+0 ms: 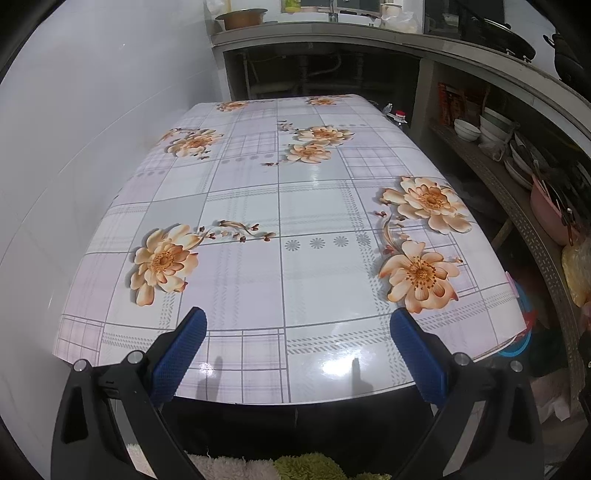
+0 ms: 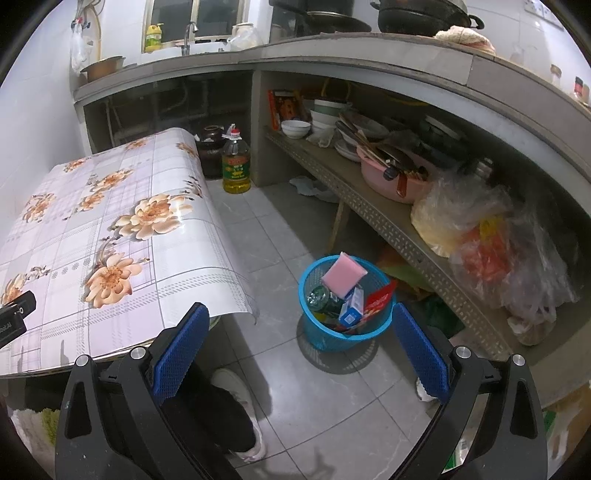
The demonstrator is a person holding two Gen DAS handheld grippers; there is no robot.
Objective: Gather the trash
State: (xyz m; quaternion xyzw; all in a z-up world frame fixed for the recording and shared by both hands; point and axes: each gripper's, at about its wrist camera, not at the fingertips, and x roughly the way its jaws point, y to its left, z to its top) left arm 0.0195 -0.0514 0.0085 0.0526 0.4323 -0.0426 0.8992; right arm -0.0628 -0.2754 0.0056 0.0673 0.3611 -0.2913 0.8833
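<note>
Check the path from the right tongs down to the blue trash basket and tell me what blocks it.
Nothing visible blocks it. The right tongs are open above bare floor tile, and the blue basket stands on the floor just beyond them, beside the table edge, already holding a pink sponge and cartons.

Both wrist views overlapping on table [image 1: 258, 206]

A table [image 1: 258, 206] with a flowered, checked cloth stands against the white wall on the left. Beyond its far right corner an oil bottle [image 2: 236, 164] stands on the tiled floor, just beside a dark jar [image 2: 211, 147]. On the right, a long shelf [image 2: 369, 206] holds white bowls [image 2: 295, 128], a pink basin [image 2: 393, 175] with utensils and crumpled plastic bags [image 2: 480, 236]. On the far counter sit a metal bowl [image 2: 102, 67], a yellow bottle [image 2: 153, 37] and a tap [image 2: 189, 35]; a black wok [image 2: 421, 16] sits to the right.
</note>
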